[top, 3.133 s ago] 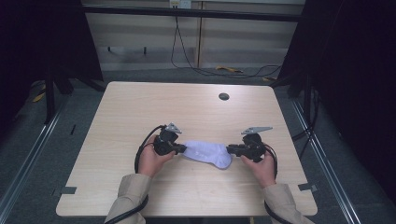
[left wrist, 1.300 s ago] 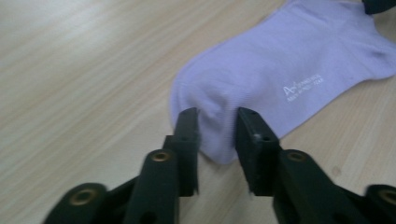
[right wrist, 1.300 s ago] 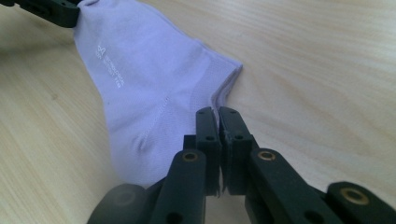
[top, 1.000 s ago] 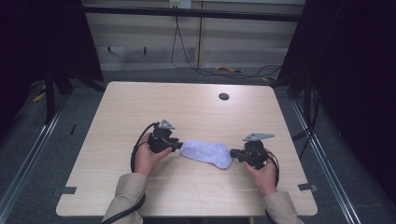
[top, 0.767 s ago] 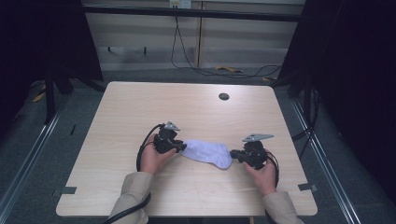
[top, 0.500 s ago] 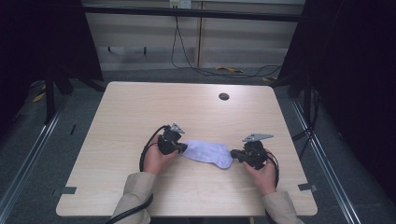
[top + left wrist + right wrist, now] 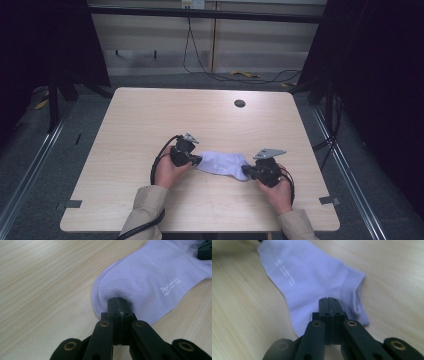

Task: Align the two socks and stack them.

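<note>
The pale lilac sock [image 7: 223,163] is lying flat on the wooden table [image 7: 150,125], near its front edge, stretched between the two tongs. Small white lettering under a logo is showing on it in the left gripper view, too small to read. The left gripper [image 7: 117,302] is pinching the toe end, jaws pressed together. The right gripper [image 7: 329,302] is clamping the cuff end likewise.
</note>
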`<state>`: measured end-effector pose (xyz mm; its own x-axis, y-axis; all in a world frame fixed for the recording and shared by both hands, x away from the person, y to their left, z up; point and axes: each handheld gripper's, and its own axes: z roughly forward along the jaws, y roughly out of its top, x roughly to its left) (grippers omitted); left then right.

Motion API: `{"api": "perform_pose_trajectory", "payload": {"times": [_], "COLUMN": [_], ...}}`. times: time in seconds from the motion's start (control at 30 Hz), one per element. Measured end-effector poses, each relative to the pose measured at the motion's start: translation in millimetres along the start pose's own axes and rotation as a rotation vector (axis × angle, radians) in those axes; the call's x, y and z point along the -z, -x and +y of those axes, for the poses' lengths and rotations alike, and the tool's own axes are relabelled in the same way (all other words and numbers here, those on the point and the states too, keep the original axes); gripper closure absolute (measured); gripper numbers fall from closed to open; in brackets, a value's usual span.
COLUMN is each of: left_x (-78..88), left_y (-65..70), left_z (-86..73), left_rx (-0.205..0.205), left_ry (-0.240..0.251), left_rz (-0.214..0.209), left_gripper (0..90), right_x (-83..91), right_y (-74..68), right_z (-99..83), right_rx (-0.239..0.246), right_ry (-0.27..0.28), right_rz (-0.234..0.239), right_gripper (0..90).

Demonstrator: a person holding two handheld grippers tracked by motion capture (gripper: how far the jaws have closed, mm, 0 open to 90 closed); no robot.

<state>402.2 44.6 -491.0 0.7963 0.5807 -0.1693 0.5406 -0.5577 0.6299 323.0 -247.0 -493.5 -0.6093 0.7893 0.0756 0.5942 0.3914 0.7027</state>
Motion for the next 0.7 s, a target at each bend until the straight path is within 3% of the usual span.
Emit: {"api": "perform_pose_trajectory", "payload": {"times": [0.1, 0.23, 0.37, 0.47, 0.57, 0.7], "left_x": [4.6, 12.9, 16.7, 15.1, 7.1, -4.2], "left_y": [-5.2, -14.2, -11.7, -8.9, -6.6, -5.0], "left_z": [0.0, -0.3, 3.3, 6.4, 5.7, 1.8], "left_rx": [0.018, 0.076, 0.089, 0.09, 0.079, 0.078], "left_ry": [0.014, 0.047, 0.088, 0.091, 0.064, 0.041], "left_rz": [0.028, 0.064, 0.062, 0.048, 0.026, 0.032], "left_gripper": [90.0, 90.0, 89.3, 83.1, 76.4, 69.9], "right_x": [0.1, 0.6, 0.5, 0.5, 0.6, 0.6], "right_y": [1.1, -1.1, 0.2, -0.3, -1.6, -1.3], "right_z": [-4.1, -4.6, -5.9, -5.8, -5.9, -6.7], "right_rx": [-0.006, 0.026, 0.018, 0.021, 0.023, 0.024], "right_ry": [0.019, 0.015, 0.024, 0.026, 0.023, 0.03], "right_rz": [0.011, 0.001, 0.006, 0.005, -0.003, -0.002], "right_gripper": [90.0, 90.0, 90.0, 90.0, 90.0, 90.0]}}
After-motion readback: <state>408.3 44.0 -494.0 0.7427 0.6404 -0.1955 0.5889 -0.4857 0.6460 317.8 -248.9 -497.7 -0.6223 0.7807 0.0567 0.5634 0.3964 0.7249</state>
